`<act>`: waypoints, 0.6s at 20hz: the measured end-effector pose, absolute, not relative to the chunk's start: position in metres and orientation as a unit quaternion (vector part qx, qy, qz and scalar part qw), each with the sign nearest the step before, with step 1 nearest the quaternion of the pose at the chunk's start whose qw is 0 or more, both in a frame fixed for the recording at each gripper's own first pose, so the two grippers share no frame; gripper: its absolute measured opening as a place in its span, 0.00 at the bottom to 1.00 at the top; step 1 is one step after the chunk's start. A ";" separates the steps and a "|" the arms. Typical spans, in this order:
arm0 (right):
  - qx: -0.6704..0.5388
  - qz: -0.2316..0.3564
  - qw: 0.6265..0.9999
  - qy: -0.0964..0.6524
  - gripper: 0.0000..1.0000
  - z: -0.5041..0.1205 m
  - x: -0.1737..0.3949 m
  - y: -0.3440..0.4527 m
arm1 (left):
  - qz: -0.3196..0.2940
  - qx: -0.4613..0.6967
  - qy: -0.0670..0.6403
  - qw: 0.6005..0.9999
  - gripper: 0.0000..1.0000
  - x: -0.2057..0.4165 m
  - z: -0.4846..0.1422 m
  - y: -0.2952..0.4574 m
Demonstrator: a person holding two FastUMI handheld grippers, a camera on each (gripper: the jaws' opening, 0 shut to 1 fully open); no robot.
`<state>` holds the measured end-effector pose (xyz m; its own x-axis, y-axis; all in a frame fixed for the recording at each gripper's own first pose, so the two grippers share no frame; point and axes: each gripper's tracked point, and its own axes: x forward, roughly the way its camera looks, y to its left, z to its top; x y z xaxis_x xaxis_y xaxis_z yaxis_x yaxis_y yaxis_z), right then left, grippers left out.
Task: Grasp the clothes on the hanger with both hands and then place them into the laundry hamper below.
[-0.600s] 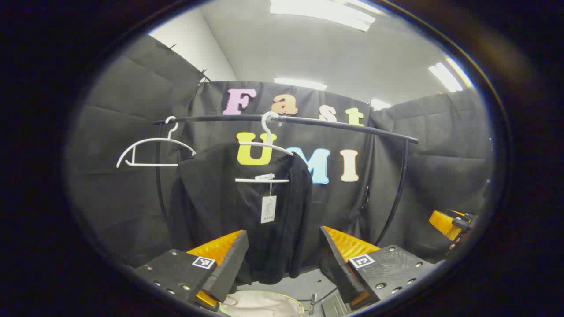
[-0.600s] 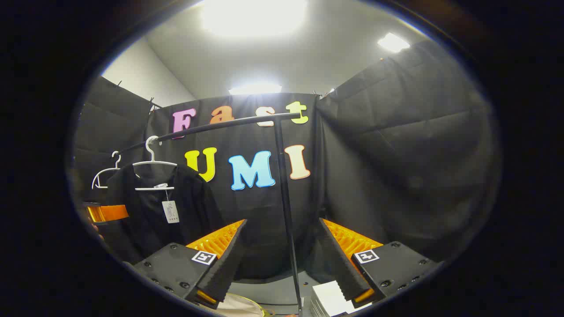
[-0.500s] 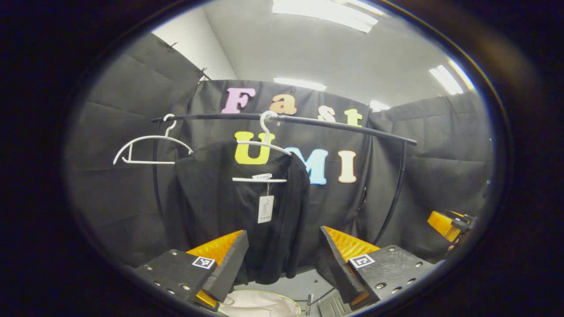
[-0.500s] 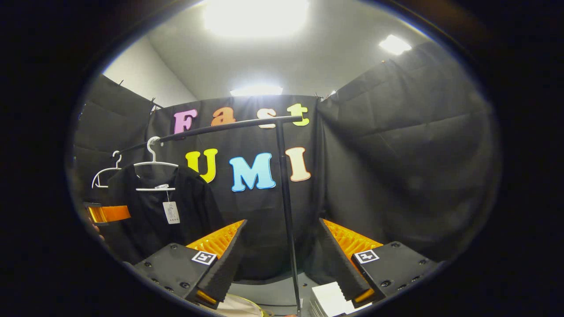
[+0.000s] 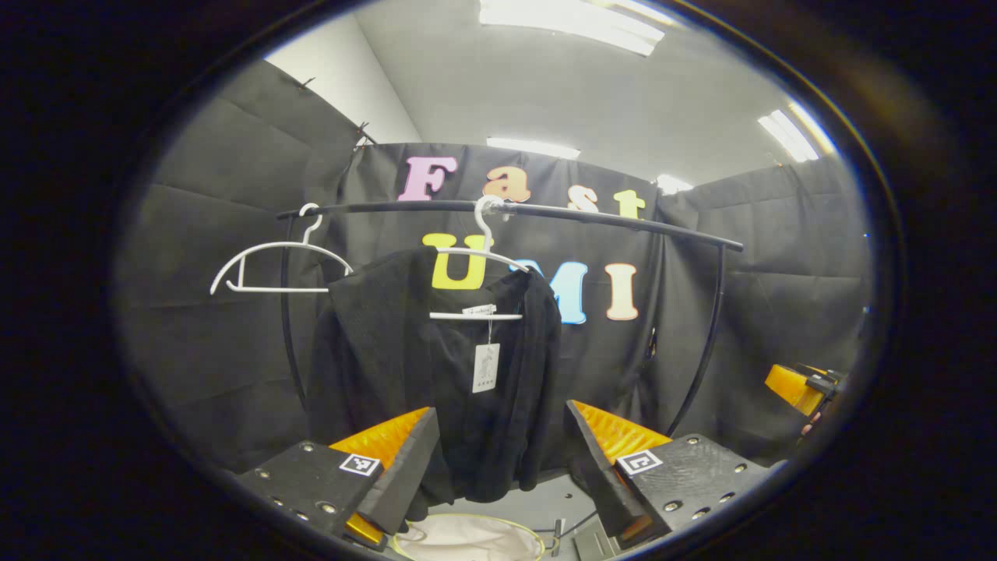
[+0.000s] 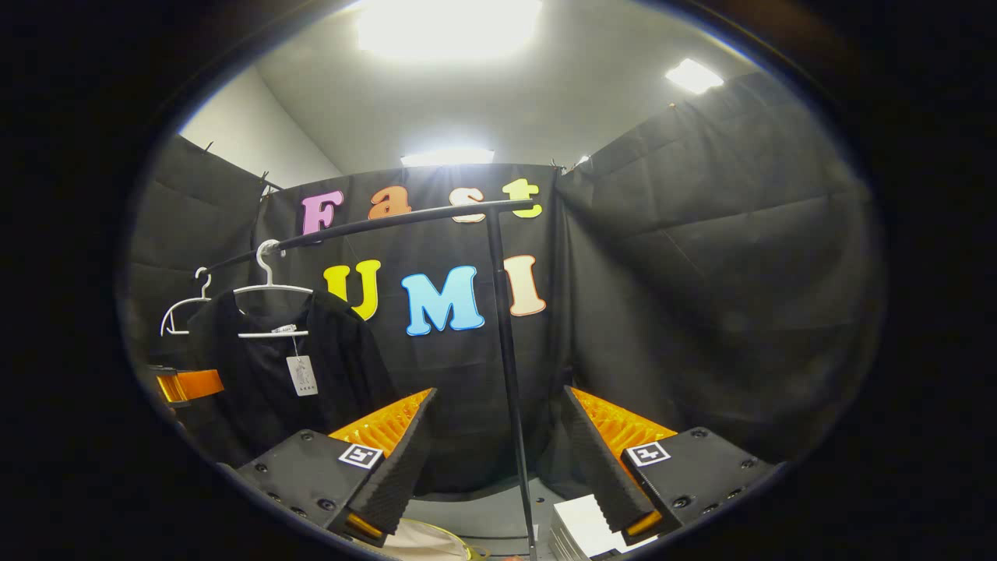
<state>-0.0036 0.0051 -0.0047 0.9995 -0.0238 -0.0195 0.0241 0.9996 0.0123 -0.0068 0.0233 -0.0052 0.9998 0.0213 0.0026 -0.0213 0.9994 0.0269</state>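
Black jacket [image 5: 436, 374] on white hanger [image 5: 477, 265], rail [image 5: 607, 220]; untouched. Left claw [image 5: 498, 467] and right claw [image 6: 498, 460]: both released, empty. Hamper [image 5: 467, 539] below awaits; all steps remain.

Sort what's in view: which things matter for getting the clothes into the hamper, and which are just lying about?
Job:
black garment
its white hanger
laundry hamper below
left gripper, open
right gripper, open

Lying about:
empty white hanger
clothes rail
white stack by the rail's post
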 end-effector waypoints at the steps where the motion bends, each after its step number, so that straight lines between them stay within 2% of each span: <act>1: 0.006 -0.013 1.000 0.011 0.92 -0.006 -0.002 0.005 | 0.011 0.016 -0.002 1.000 0.94 -0.007 -0.004 0.024; 2: 0.005 -0.014 1.000 0.011 0.98 -0.007 -0.001 0.004 | 0.012 0.017 -0.003 1.000 0.94 -0.007 -0.005 0.024; 12: 0.010 0.021 0.999 0.043 0.98 -0.029 0.020 0.023 | 0.058 0.030 -0.025 0.998 0.94 -0.020 0.007 0.043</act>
